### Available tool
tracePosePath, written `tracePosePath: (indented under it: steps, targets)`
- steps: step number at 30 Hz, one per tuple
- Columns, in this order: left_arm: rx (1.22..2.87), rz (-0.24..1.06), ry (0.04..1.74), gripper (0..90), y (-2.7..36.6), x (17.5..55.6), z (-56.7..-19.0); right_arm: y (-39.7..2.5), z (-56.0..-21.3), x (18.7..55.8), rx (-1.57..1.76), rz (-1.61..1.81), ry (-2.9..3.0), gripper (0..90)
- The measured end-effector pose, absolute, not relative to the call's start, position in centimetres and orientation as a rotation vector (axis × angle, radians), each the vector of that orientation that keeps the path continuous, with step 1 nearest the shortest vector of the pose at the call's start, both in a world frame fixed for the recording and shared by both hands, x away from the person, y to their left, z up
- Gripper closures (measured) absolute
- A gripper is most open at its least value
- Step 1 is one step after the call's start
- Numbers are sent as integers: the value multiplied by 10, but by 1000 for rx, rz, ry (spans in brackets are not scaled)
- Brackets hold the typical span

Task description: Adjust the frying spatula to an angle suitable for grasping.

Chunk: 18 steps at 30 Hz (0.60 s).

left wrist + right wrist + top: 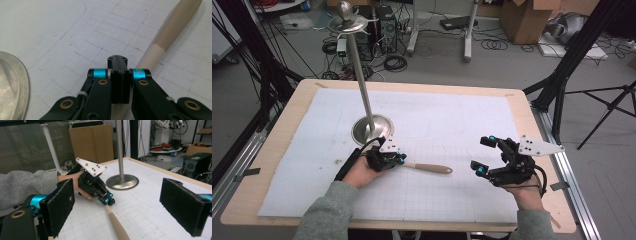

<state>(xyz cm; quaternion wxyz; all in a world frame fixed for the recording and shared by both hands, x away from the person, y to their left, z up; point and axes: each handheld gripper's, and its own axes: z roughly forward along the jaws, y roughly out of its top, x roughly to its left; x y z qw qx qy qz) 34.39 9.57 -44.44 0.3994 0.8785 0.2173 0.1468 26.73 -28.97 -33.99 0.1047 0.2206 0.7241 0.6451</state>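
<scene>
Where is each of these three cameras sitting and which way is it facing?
High view: above the person's side of the table, looking forward and down; both forearms, left gripper and right gripper show.
Left gripper view: rides the left gripper, looking down its shut jaws at the beige handle.
Right gripper view: rides the right gripper, looking across the table between open jaws.
All three share the handle and the metal stand.

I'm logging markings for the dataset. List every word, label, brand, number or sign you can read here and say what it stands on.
No text reads clearly.
Embossed lettering near the end of the beige handle, held in the left gripper: too blurred to read.
White label on the black computer tower behind the table: too small to read.
Grid mat, metal stand base, right gripper: no text seen.
</scene>
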Motion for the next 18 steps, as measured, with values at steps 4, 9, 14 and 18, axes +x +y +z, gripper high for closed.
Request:
tracePosePath:
  steps: [4, 9, 14, 18]
  targets:
    - [2229, 380, 537, 900, 100, 339, -444, -290, -340, 267, 645, 1900, 2127, 118]
    - [2232, 384, 528, 900, 108, 333, -444, -290, -340, 267, 645, 1900, 2127, 118]
    - [2243, 403, 530, 900, 117, 326, -443, -291, -339, 267, 648, 1911, 2123, 118]
    - [2248, 409, 533, 900, 125, 321, -443, -291, -339, 267, 648, 1914, 2118, 118]
